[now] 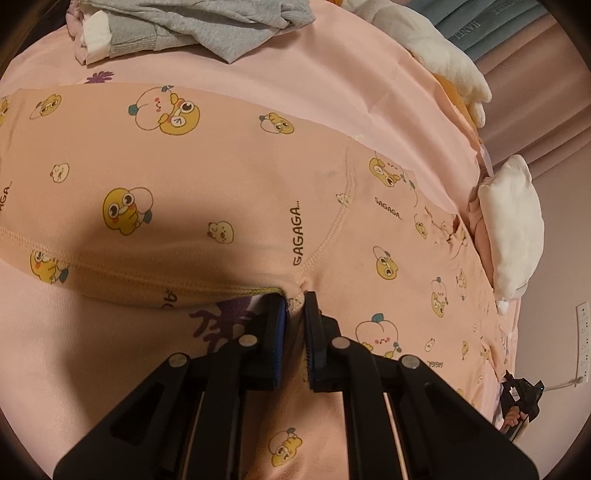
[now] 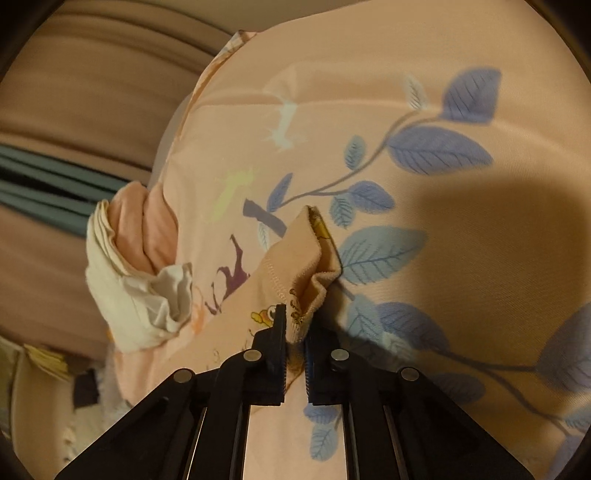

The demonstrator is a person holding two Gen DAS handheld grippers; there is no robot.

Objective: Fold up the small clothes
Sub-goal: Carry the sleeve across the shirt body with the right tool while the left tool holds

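2 hand-held grippers are clamped on the same garment — a pair of peach-pink children's underpants [image 1: 207, 173] printed with yellow cartoon ducks and the word "GAGAGA". The underpants lie spread flat on a pink bed sheet [image 1: 258, 70], which carries a purple motif in the left wrist view and blue leaf sprigs in the right wrist view. The left gripper [image 1: 294, 306] has its jaws closed on the stitched hem of the underpants, at the point where a curved seam meets the near edge; a small fold of fabric is pinched between the black pads. The right gripper [image 2: 295, 325] is likewise closed on fabric — it grips a bunched corner of the underpants [image 2: 295, 266], and the stitched band stands up in a raised fold just beyond the fingertips. In the left wrist view, the right gripper [image 1: 521, 400] also shows small at the lower right edge, at the far side of the garment. A grey knit garment [image 1: 207, 22] lies crumpled at the top of the sheet, well apart from the underpants. A white and pink rolled garment [image 1: 513, 229] rests just beside the underpants at the right edge of the bed, and the same bundle [image 2: 136, 273] appears left of the right gripper. A white plush toy [image 1: 436, 48] lies near the upper right. Curtains [image 1: 535, 74] hang behind the bed.
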